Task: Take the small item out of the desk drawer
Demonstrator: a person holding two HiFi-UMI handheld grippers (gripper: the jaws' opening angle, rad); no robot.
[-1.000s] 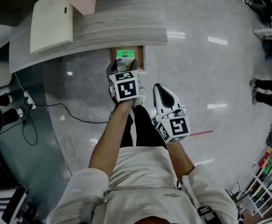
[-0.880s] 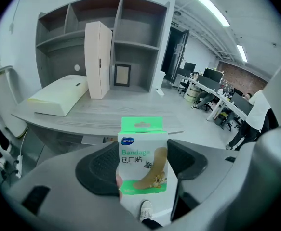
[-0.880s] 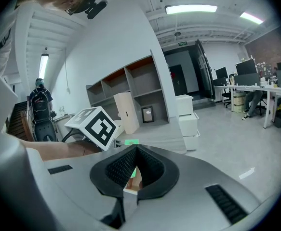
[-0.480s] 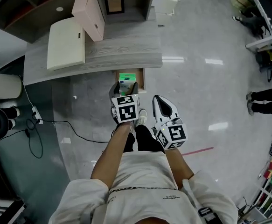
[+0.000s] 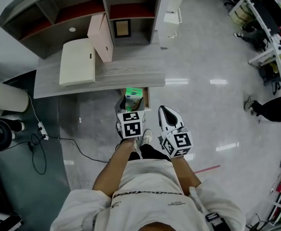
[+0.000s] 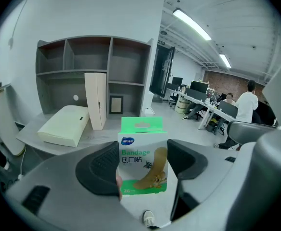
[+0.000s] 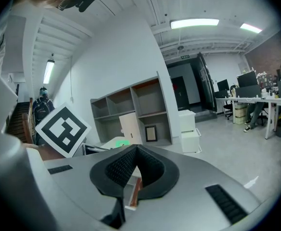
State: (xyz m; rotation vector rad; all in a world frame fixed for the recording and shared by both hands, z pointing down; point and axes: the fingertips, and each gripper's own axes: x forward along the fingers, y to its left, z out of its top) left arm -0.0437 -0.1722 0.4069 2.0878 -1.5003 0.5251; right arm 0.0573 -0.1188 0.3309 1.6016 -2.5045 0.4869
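A green and white bandage box (image 6: 142,160) stands upright between the jaws of my left gripper (image 6: 142,163), which is shut on its sides. In the head view the box (image 5: 133,96) is held over the open wooden drawer (image 5: 146,99) under the grey desk's (image 5: 106,73) front edge, with the left gripper (image 5: 130,109) just behind it. My right gripper (image 5: 165,113) hangs beside it over the floor. Its dark pads (image 7: 123,167) meet at the tips, shut on nothing, gripper (image 7: 136,150).
On the desk lie a cream case (image 5: 77,61) and an upright pink box (image 5: 101,30). A grey shelf unit (image 5: 82,8) with a small picture frame (image 5: 122,29) stands behind. White drawer cabinets (image 5: 171,13) are to the right, a power strip and cable (image 5: 41,129) on the floor at left.
The left gripper has risen with the bandage box, which now sits higher over the drawer. The head view has tilted up, bringing the shelf unit into sight. The right gripper stayed shut.
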